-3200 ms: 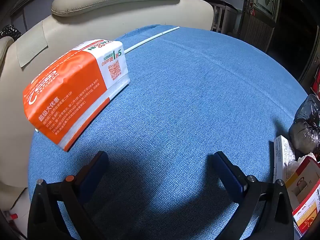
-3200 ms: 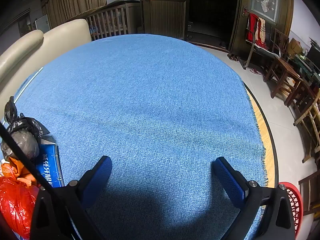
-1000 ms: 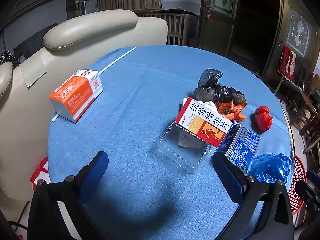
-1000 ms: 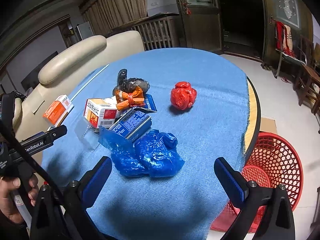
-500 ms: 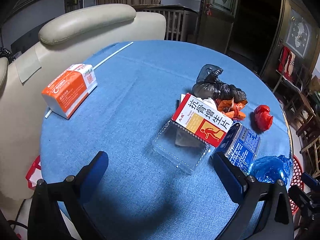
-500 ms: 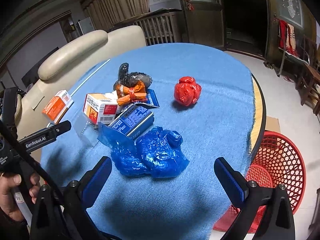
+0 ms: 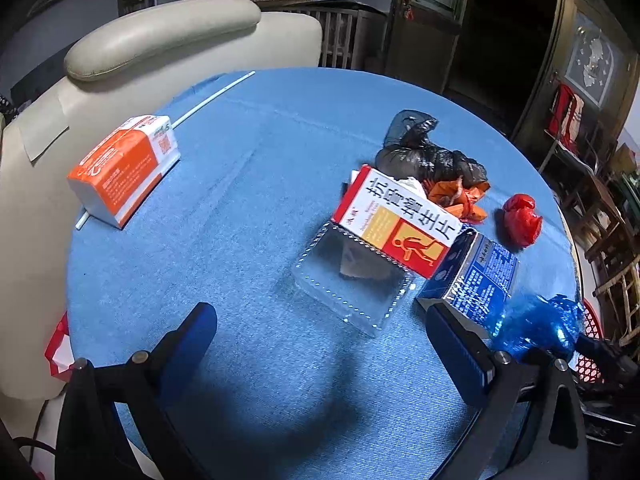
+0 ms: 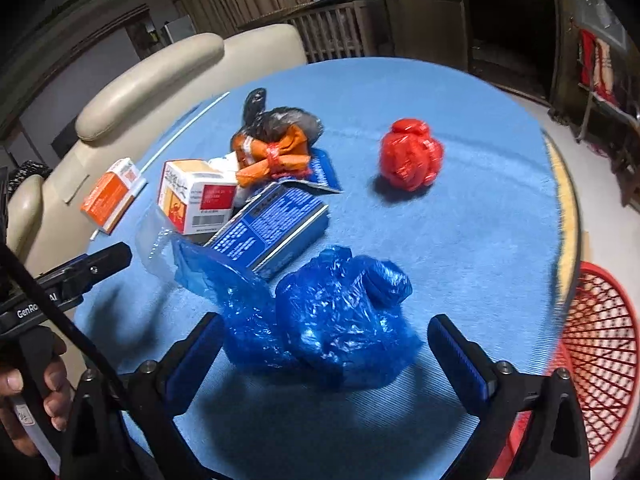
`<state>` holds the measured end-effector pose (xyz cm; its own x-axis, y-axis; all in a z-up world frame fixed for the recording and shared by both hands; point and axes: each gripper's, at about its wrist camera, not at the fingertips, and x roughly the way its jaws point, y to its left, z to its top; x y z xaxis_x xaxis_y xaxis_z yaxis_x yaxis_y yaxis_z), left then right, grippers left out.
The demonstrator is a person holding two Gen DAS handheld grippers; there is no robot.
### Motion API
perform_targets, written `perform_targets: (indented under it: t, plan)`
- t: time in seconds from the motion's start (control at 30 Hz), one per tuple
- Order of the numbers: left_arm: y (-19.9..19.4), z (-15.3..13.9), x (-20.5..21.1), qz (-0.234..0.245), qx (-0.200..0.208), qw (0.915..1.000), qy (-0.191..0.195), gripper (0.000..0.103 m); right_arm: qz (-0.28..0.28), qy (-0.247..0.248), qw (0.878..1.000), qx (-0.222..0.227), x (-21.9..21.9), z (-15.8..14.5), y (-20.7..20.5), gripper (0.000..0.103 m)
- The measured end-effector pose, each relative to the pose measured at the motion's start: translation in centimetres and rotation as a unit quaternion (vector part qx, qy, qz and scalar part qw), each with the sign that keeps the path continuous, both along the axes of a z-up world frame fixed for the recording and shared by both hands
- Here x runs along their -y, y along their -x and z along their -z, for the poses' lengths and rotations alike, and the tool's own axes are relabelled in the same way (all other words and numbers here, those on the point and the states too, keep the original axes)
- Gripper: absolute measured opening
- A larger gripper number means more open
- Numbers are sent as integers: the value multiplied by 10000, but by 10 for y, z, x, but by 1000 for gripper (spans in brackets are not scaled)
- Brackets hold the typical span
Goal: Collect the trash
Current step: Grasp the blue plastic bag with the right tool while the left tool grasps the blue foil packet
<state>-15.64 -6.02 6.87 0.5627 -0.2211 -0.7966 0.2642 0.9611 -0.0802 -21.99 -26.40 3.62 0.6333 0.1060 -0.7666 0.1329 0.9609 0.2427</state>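
Round counter [image 7: 260,152] under a blue cloth. Left tool [image 7: 320,344] spread wide, nothing between the fingers, low over the near edge. Right tool [image 8: 326,354] also spread wide and holding nothing, with a crumpled blue bag [image 8: 336,316] lying on the cloth between its fingers, not gripped. Trash gathered right of centre: blue box [image 8: 276,224] touching the blue bag's far side; red and white box [image 7: 396,220] leaning across the far rim of a clear tray [image 7: 352,284]; orange wrapper [image 8: 272,152] and black bag [image 7: 424,156] piled just behind them toward the far edge. Red bag [image 8: 412,154], balled up, alone toward the right edge, well apart from the pile. Orange and white carton [image 7: 124,168] near the left edge, well apart from the rest, with a thin white stick [image 7: 212,98] running out from under it toward the far edge. Cream sofa [image 7: 160,40] right against the far left edge. Red basket [image 8: 600,344] on the floor beyond the right edge. Bare hand [image 8: 36,396] gripping the left tool's handle, seen at the lower left of the right wrist view.
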Motion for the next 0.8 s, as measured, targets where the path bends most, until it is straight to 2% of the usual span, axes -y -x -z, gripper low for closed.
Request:
perform_targets:
  t: [0.1, 0.17, 0.43, 0.63, 0.8]
  plan:
    - [3, -2, 13, 225, 21, 9997, -22, 103, -44, -148, 9999, 65, 3, 0, 0, 79]
    - [5, -4, 26, 423, 38, 9991, -38, 103, -100, -182, 9997, 122, 5, -3, 1, 61]
    - [8, -1, 89, 1216, 48, 9924, -196, 103, 334, -436, 9980, 315, 46, -14, 20, 61]
    - [-3, 10, 117, 1463, -57, 9882, -447, 103, 859, -539, 9934, 531, 85, -27, 40, 61]
    - [-10, 28, 132, 1501, -197, 9850, -823, 103, 1024, -627, 9906, 658, 103, -37, 49, 61]
